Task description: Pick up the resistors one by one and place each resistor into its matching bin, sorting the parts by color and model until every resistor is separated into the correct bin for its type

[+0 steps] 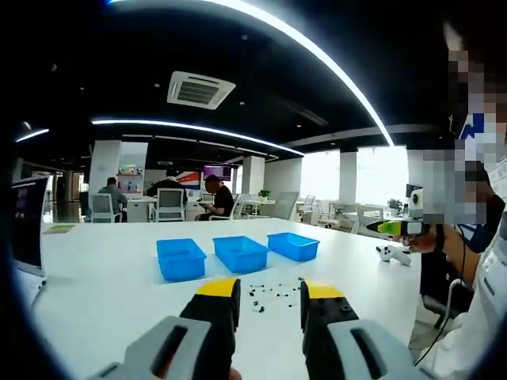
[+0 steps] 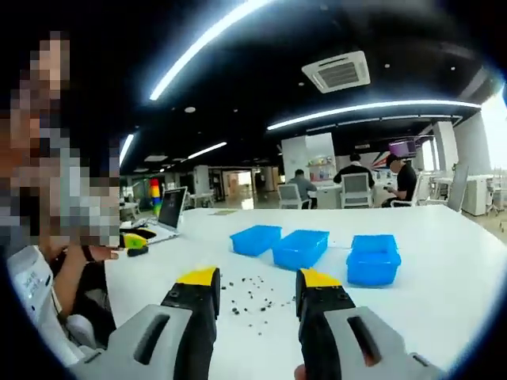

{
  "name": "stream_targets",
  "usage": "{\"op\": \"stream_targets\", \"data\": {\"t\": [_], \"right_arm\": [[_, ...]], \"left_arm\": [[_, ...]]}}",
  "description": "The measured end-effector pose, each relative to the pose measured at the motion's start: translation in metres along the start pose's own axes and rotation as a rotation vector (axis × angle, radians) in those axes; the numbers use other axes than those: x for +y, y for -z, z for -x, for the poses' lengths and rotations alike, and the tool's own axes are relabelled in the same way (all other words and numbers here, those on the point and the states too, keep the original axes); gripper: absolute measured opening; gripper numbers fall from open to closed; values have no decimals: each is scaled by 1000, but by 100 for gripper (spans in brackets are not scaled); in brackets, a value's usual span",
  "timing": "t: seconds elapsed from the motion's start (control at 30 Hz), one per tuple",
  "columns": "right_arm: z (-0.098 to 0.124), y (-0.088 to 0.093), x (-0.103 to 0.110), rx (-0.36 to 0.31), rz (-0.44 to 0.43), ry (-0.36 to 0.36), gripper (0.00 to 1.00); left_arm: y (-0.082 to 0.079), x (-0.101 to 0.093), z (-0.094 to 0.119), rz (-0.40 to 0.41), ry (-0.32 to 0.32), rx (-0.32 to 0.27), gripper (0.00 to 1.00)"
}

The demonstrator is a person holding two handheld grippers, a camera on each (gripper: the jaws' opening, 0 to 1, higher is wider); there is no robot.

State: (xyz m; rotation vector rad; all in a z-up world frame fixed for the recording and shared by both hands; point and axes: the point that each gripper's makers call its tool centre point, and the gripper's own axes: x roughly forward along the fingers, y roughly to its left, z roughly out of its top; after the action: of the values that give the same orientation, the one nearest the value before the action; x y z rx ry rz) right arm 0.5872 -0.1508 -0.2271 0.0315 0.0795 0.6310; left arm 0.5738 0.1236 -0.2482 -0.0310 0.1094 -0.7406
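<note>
Left gripper (image 1: 269, 294) hangs wide open and empty above a white table (image 1: 103, 277). Small dark resistors (image 1: 265, 291) lie scattered between its jaws; three blue bins (image 1: 239, 253) sit at twelve o'clock beyond. Right gripper (image 2: 257, 289) is likewise open and empty, over the resistors (image 2: 252, 294), bins (image 2: 301, 248) at one o'clock.

open office, white table (image 1: 111, 277)

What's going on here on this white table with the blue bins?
A person holds two grippers above a white table. Small dark resistors lie scattered in front of three blue bins. The left gripper and right gripper are both open and hold nothing, so sorting has not visibly begun.
</note>
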Motion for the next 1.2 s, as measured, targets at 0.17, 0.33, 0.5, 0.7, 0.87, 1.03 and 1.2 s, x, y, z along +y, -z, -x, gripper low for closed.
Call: {"op": "stream_targets", "data": {"t": [0.17, 0.33, 0.5, 0.7, 0.87, 1.03, 1.2], "right_arm": [[-10, 3, 3, 58, 93, -22, 37], [-25, 23, 13, 206, 159, -69, 34], [-40, 34, 21, 306, 232, -127, 33], [-57, 46, 30, 403, 386, -239, 31], [-71, 59, 36, 526, 524, -359, 29], [-85, 70, 45, 614, 610, -461, 27], [-107, 88, 16, 779, 483, -319, 27]], "left_arm": [[1, 1, 2, 0, -8, 3, 32], [2, 0, 7, -3, -12, 3, 32], [2, 1, 10, 0, -15, 0, 32], [3, 0, 11, 0, -14, 1, 32], [3, 0, 12, 2, -17, -1, 32], [2, 1, 12, 4, -20, -2, 31], [2, 3, 13, 7, -23, -4, 31]]}}
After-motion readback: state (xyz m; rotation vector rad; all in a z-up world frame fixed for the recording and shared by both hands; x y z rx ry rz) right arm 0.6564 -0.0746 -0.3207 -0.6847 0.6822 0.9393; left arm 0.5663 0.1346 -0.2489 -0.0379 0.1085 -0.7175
